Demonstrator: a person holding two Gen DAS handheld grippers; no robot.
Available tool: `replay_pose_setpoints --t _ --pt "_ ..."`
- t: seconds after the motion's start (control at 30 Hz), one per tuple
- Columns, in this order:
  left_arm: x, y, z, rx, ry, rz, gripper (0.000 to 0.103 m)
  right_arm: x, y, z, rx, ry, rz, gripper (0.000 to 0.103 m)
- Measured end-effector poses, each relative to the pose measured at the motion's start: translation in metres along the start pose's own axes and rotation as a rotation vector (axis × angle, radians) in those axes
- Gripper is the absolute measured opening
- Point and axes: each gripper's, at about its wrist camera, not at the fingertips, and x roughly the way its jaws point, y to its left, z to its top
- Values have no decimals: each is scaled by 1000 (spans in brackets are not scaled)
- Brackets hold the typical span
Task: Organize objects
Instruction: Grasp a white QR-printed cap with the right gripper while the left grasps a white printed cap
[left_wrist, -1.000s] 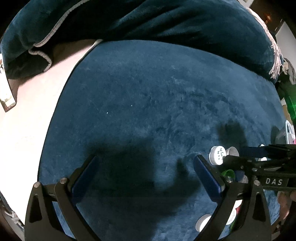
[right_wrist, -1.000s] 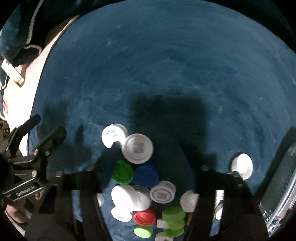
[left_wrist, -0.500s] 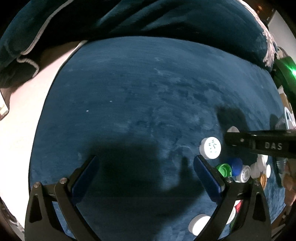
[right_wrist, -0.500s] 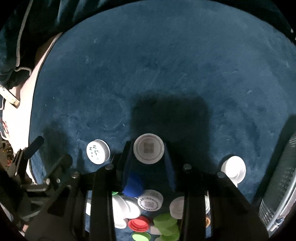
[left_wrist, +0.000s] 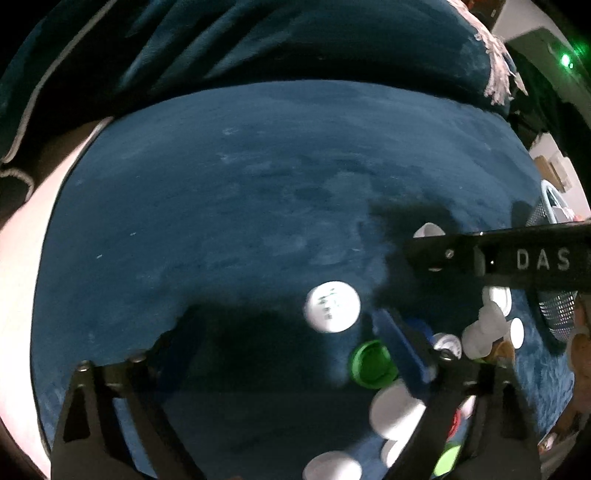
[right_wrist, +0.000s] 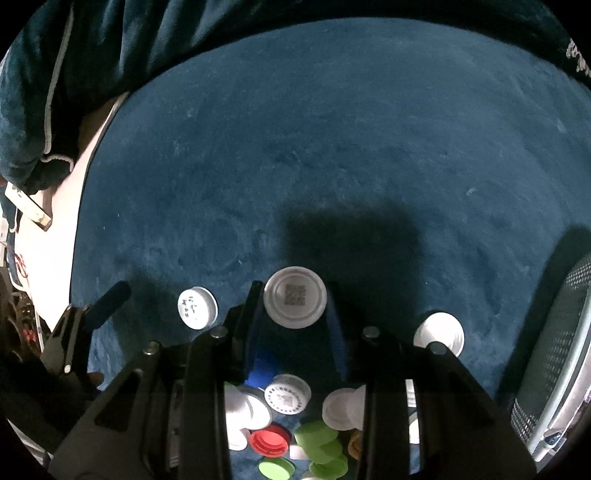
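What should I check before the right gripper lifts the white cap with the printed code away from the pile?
1. Right gripper fingers closed on the white code cap: ok, a pad sits against each side.
2. Only one cap in the grip: ok, the blue cap lies below, apart.
3. Cap clear of the blue mat: cannot tell.
4. Left gripper out of the way: ok, it is open and holds nothing.
5. White cap with small marks clear of the fingers: ok, it lies apart.
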Motion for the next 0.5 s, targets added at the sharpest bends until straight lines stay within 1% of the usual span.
replay_pose_setpoints --t 0.07,0.1,0.13,0.2,0.27,0.5 --pt "6 -5 1 16 13 -25 78 0 -2 -2 1 1 2 33" --pt "9 -7 1 23 21 -38 56 -5 -5 -4 1 1 1 33" --pt "11 -8 0 31 28 -38 31 -9 -7 -5 1 -1 -1 33" --pt "9 -7 0 35 21 -38 31 -14 -4 -8 0 -12 4 33" --pt "2 -3 2 14 9 -45 31 -21 -8 -10 2 -24 9 33" --pt "-34 13 14 -56 -61 -75 31 -52 -9 -18 18 -88 25 33"
